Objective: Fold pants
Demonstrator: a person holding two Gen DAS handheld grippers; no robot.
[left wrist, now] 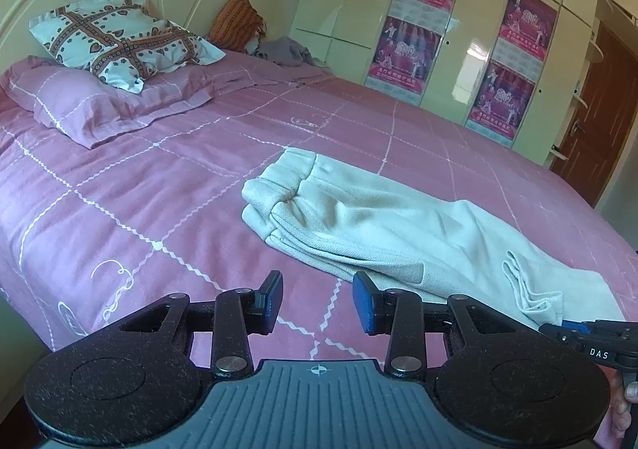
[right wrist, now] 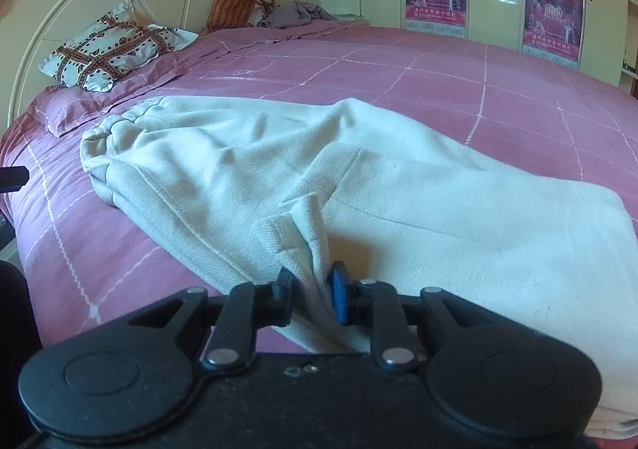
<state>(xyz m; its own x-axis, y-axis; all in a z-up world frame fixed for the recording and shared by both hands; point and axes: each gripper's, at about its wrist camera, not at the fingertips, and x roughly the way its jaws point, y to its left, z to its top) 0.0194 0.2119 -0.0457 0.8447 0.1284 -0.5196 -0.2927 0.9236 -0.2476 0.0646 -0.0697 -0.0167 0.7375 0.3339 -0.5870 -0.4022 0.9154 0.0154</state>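
Lying on the pink bedspread, pants near pillows.

Cream pants (half-folded) on pink bedspread

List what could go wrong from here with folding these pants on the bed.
1. The right gripper has only a thin bunch of hem between its fingers; the fabric could slip out or drag unevenly.
2. The left gripper hangs open and empty beside the pants, so a one-sided pull may skew the fold.
3. The waistband end is already rumpled; creases could get folded in.
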